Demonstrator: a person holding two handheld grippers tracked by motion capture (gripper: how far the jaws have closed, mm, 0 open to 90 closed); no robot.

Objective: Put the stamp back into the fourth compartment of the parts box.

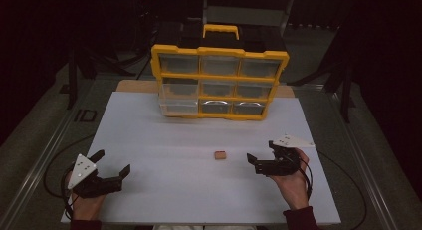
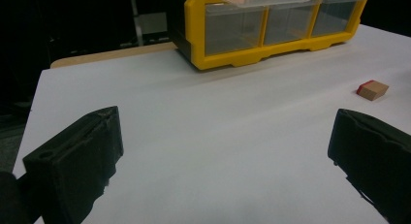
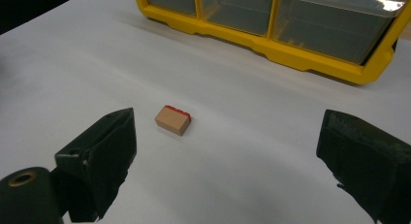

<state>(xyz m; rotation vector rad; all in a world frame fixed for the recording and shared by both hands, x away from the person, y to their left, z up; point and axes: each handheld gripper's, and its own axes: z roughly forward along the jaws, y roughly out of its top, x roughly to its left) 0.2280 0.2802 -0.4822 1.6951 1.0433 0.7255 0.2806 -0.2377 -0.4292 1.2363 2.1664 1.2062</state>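
Honestly, with the right claw [image 1: 260, 159] wide open just beside the small wooden block [image 1: 219, 155] lying loose mid-tabletop [image 1: 164, 140], I'd straddle its short sides squarely; left claw [image 1: 112, 163] gapes idle too

I am looking down and forward from above the near edge of the white table [image 1: 164, 200], taking in its whole top. My left gripper view is sitting low, facing across toward the yellow drawer organizer [image 2: 252, 54]. My right gripper view is sitting nearer the small wooden block [image 3: 172, 120]; all three views are sharing the block and the organizer.
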